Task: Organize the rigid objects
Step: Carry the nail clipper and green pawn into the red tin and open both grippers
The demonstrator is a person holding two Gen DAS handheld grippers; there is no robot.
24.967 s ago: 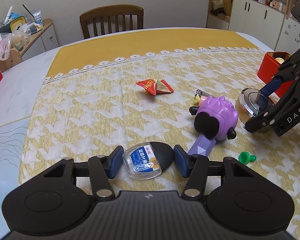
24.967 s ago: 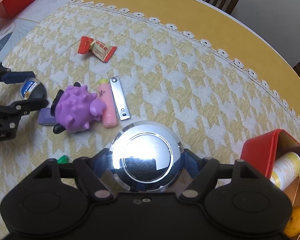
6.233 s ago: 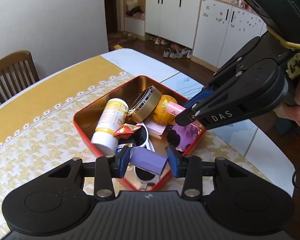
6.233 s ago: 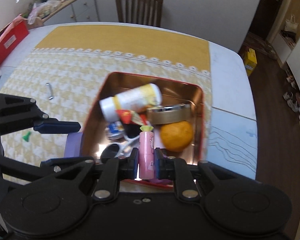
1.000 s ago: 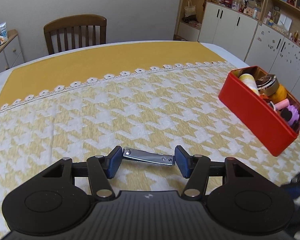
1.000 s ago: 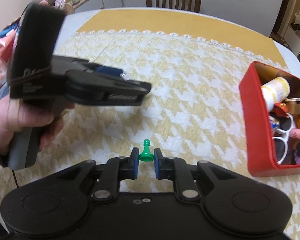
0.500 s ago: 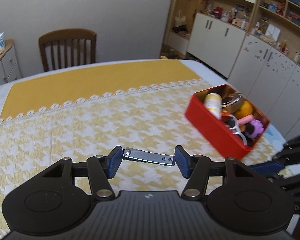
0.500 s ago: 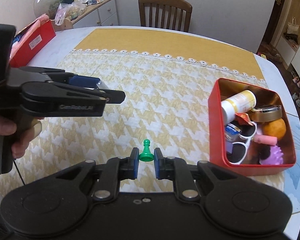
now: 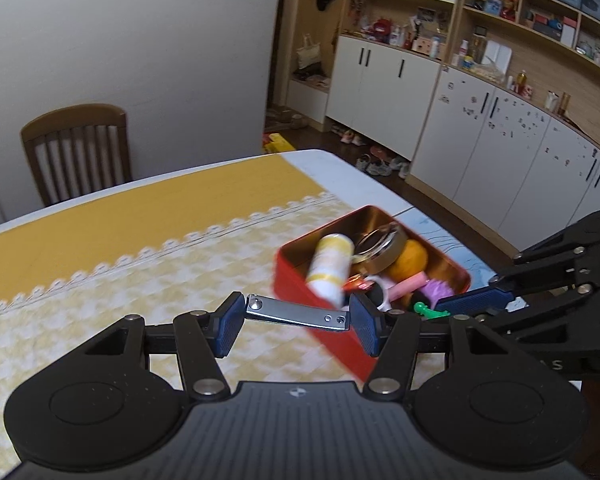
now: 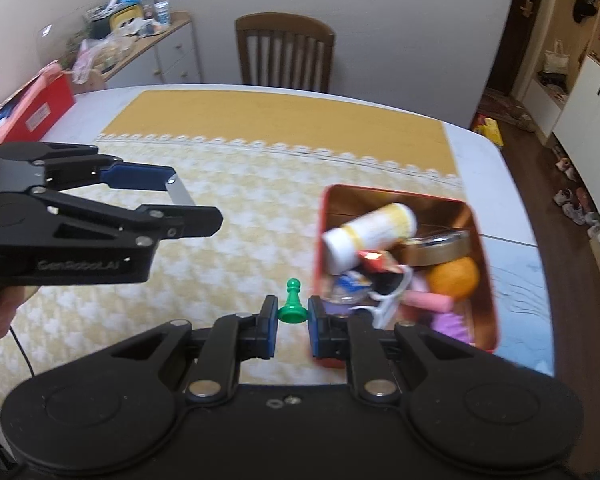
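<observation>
Left claw [image 9: 296, 317]: clamps a silver nail clipper [image 9: 298, 313] by its ends, held in the air beside the red tin [image 9: 328, 316].
Left claw, right view [image 10: 188, 200]: its side reads "GenRoboLAI".
Right claw [image 10: 293, 317]: pinches a green pawn [image 10: 292, 303] at the tin's near edge.
Red tin [image 10: 496, 320]: on the counter [image 10: 228, 248], holding a white-and-yellow bottle [image 10: 370, 232], an orange [image 10: 454, 278].

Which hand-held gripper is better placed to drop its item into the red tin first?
Probably the right hand-held gripper: its green pawn hangs beside the red tin. The left hand-held gripper, holding the metal clipper, is farther back.
</observation>
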